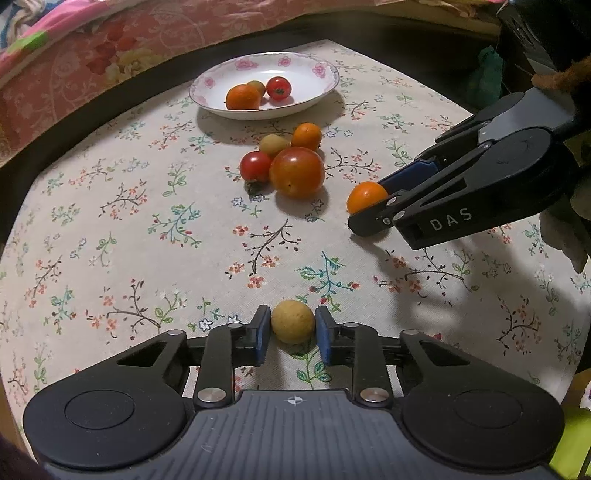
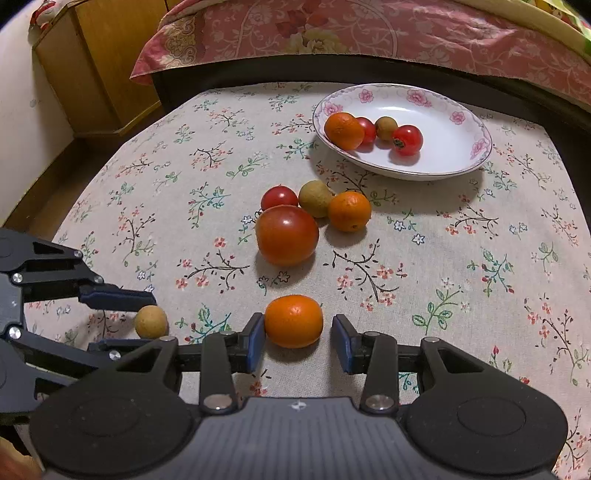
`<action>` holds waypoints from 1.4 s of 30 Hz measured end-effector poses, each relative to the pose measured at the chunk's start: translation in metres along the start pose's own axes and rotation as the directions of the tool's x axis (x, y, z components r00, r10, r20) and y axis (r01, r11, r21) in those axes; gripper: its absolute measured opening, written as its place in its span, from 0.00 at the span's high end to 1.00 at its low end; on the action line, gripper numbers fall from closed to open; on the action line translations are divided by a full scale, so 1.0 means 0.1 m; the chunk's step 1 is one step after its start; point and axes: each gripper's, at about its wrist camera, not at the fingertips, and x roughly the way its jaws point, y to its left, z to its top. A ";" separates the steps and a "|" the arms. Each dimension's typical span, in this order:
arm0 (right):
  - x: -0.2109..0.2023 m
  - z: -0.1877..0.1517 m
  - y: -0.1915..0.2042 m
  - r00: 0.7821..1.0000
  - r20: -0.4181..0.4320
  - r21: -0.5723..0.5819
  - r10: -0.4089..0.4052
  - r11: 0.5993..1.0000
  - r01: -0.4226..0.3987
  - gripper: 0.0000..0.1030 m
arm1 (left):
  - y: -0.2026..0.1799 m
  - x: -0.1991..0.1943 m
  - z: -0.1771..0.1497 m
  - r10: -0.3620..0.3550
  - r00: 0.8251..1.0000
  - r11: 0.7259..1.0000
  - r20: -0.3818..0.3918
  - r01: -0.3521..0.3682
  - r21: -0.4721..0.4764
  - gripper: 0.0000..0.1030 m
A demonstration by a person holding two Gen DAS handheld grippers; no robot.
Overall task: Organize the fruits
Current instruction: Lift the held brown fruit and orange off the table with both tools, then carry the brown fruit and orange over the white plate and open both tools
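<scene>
My left gripper point(image 1: 293, 329) is open around a small tan longan point(image 1: 293, 321) on the tablecloth, with small gaps at both pads. My right gripper point(image 2: 298, 334) is open around a small orange point(image 2: 293, 321); its left pad touches the fruit and its right pad stands apart. The orange also shows in the left wrist view point(image 1: 365, 196). A cluster lies mid-table: a large tomato point(image 2: 287, 235), a small tomato point(image 2: 279, 197), a longan point(image 2: 316, 198) and an orange point(image 2: 349, 211). The flowered plate point(image 2: 461, 147) holds an orange, two small tomatoes and a longan.
The table has a floral cloth point(image 2: 461, 277) with dark edges. A bed with a pink floral cover point(image 2: 369, 29) runs along the far side. A wooden cabinet point(image 2: 99, 62) stands at the far left.
</scene>
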 end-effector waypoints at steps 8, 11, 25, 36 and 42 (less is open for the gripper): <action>0.00 0.02 0.05 1.000 -0.005 -0.028 -0.014 1.000 0.014 0.68 | 0.00 -0.02 0.02 0.003 1.000 1.000 0.009 -0.003 0.005 0.68; -0.01 0.02 0.05 1.000 -0.007 -0.024 -0.012 1.000 0.012 0.68 | -0.01 0.01 0.01 0.001 1.000 1.000 -0.003 -0.001 0.013 0.68; 0.00 0.02 0.03 1.000 -0.007 -0.019 -0.003 1.000 0.003 0.67 | -0.04 -0.03 -0.01 0.014 1.000 1.000 -0.003 -0.014 0.022 0.67; -0.04 0.06 0.05 1.000 -0.006 -0.023 -0.010 1.000 0.010 0.68 | 0.03 -0.05 0.21 0.024 0.999 1.000 0.047 -0.024 0.002 0.68; -0.13 0.13 -0.01 0.999 0.029 0.003 -0.017 1.000 0.017 0.68 | 0.10 -0.06 0.47 0.040 0.994 0.999 0.099 -0.039 -0.014 0.68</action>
